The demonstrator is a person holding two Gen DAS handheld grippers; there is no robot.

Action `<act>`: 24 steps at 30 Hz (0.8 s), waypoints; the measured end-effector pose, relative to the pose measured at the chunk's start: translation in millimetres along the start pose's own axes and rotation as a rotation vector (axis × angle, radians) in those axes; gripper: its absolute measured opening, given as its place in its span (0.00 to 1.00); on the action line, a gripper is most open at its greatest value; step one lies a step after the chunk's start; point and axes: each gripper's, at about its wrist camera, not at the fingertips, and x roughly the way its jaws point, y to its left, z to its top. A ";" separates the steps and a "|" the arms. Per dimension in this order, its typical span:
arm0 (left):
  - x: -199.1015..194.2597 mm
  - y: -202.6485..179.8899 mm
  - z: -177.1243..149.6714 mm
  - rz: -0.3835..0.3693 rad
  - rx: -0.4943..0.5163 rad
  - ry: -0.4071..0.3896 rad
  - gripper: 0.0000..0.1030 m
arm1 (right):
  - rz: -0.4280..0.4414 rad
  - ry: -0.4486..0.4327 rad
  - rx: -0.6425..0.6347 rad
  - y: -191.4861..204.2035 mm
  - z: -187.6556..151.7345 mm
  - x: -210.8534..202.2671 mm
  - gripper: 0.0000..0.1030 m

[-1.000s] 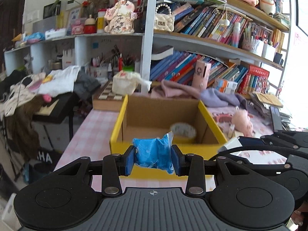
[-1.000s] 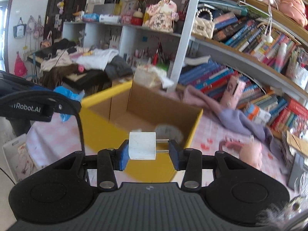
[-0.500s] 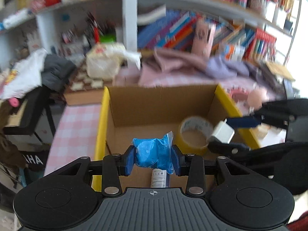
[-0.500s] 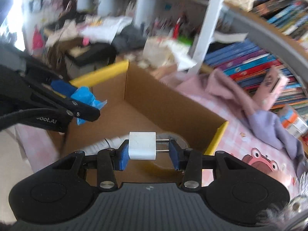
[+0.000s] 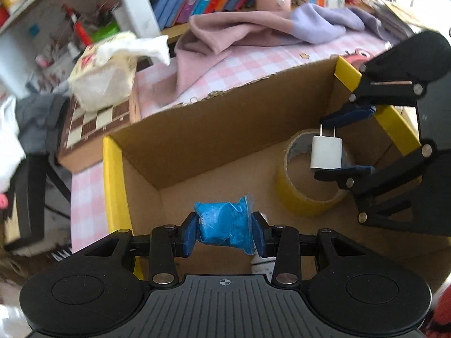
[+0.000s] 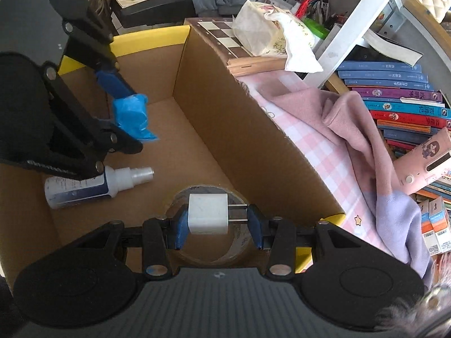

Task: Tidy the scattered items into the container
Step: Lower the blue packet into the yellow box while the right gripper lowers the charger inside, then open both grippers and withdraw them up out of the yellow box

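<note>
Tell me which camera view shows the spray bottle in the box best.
The right wrist view. There the spray bottle lies on its side on the cardboard box floor, its white nozzle and most of its body visible, partly overlapped by the left hand-held gripper. The left wrist view shows only a sliver of it behind that gripper's own fingers.

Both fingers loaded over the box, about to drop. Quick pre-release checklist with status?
1. Left gripper shut on the blue packet: ok.
2. Right gripper shut on the white charger, one pad on the body, the other on the prong tips: ok.
3. Both items over the cardboard box opening, inside its walls: ok.
4. Landing spot under the charger: tape roll sits directly below: not ok if a flat landing is wanted.
5. Landing spot under the packet: spray bottle lies close by on the box floor: cannot tell if clear.
6. Grippers apart from each other: ok.
</note>
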 end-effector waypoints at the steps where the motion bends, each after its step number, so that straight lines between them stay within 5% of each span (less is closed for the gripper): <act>1: 0.3 -1.7 0.8 0.001 0.011 -0.003 0.39 | 0.001 0.002 0.004 -0.7 -0.9 1.0 0.40; 5: -2.1 -8.2 1.4 0.028 0.042 -0.025 0.41 | -0.007 -0.013 0.010 -0.4 -1.7 0.7 0.42; 9: -12.3 -10.5 -0.1 0.065 0.028 -0.080 0.72 | -0.031 -0.059 0.019 0.6 -0.6 -10.9 0.53; 24: -114.6 -27.4 -34.7 0.155 -0.038 -0.347 0.79 | -0.145 -0.252 0.125 23.8 -18.2 -97.4 0.52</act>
